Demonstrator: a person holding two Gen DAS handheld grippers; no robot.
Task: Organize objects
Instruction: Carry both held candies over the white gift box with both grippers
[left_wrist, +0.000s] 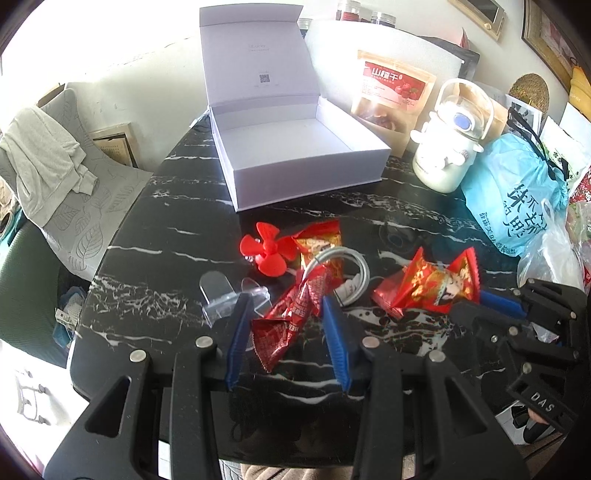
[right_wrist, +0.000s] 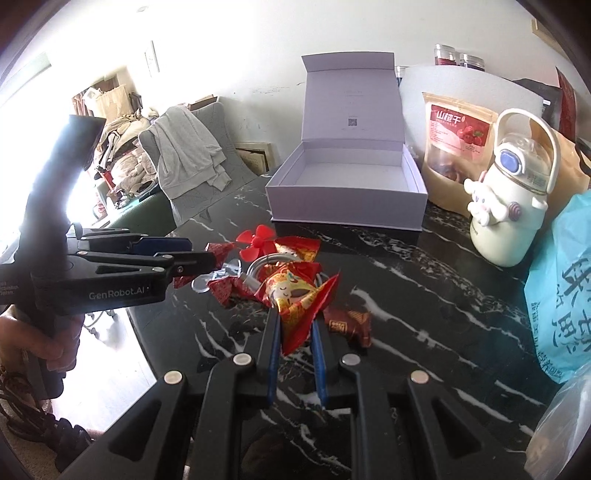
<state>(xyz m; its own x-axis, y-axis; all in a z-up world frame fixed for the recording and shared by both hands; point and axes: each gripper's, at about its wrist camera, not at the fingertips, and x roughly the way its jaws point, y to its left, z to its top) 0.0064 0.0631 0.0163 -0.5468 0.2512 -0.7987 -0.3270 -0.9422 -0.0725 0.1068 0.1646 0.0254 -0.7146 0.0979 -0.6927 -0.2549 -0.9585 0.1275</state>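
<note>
A: Big white box (right_wrist: 345, 199) at upper centre, lid up, stiff. Below it, the right gripper (right_wrist: 295, 325) is pinching a crinkly candy packet (right_wrist: 295, 295).

B: Left gripper (left_wrist: 286, 306) gapes around a light, slippery red sachet (left_wrist: 284, 325); grab mid-body.

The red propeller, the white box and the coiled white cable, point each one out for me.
Red propeller (left_wrist: 266, 246), left wrist view, on its hub.
White box (right_wrist: 345, 201), right wrist view, on its front wall.
Coiled white cable (left_wrist: 364, 271), left wrist view, on the loop's right bend.
</note>
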